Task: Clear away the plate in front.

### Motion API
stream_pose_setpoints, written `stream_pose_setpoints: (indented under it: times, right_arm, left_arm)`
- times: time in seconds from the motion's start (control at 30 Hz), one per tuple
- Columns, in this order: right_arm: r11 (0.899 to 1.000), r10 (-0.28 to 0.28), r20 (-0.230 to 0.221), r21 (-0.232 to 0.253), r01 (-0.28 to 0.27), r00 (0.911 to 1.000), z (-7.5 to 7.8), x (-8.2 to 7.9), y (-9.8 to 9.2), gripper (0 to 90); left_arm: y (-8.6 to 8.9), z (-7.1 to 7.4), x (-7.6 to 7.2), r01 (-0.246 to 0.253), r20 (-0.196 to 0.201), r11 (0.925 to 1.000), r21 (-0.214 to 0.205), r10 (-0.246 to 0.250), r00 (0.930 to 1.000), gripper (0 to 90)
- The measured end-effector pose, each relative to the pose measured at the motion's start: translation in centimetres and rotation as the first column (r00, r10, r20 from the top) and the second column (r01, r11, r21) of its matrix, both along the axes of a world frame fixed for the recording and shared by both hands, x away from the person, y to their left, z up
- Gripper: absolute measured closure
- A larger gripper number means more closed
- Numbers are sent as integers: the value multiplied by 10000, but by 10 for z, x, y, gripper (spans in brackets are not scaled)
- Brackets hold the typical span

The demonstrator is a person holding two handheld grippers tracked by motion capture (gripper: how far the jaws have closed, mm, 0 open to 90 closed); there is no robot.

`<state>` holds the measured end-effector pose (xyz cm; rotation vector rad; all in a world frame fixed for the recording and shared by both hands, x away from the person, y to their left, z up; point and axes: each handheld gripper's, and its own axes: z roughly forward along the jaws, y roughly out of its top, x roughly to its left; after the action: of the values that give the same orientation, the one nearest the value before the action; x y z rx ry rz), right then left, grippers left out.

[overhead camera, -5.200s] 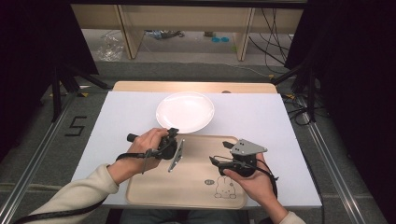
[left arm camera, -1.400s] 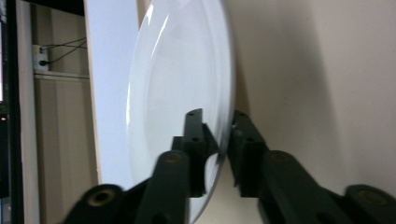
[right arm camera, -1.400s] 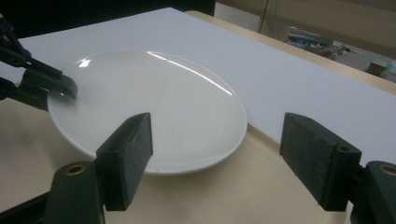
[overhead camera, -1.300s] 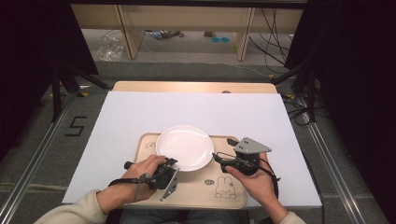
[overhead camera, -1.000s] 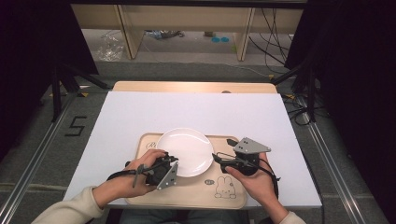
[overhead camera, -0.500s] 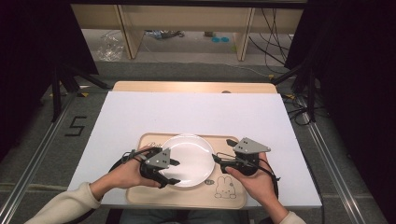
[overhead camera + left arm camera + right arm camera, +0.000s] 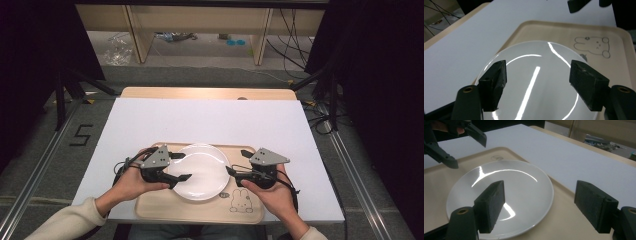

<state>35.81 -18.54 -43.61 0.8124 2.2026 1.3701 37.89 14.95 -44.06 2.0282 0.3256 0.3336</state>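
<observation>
Resting flat on the tray [image 7: 150,212], the plate [image 7: 200,172] lies a little left of the tray's middle, its far rim close to the tray's far edge. That tray sits at the near edge of the white board [image 7: 210,120] that covers the table.

At the plate's left rim, the left gripper [image 7: 181,166] points right across it. Its jaws have just been opening and now stand wide, one over the far-left rim and one over the near-left rim, with nothing pinched; in the left gripper view the plate [image 7: 534,80] shows between and below the two black pads, which do not press on it.

Right of the plate, the right gripper [image 7: 238,162] points left toward it, jaws spread wide and empty. In the right gripper view the plate [image 7: 504,195] lies ahead with the tray [image 7: 564,220] under the jaws. A rabbit drawing [image 7: 241,201] marks the tray near the right hand [image 7: 267,192].
</observation>
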Motion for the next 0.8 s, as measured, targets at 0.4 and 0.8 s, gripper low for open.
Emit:
stream_pose_setpoints:
  times: [0.4,0.8]
  right_arm:
    - [9993,340,4,172,-340,9994,1,-1,1,254]
    - [9989,421,-136,216,-418,9990,1,-2,0,253]
  left_arm:
    - [4,-6,-1,-681,-478,9948,-754,646,9968,278]
    - [10,-4,1,-1199,-506,9845,-1282,1143,9922,230]
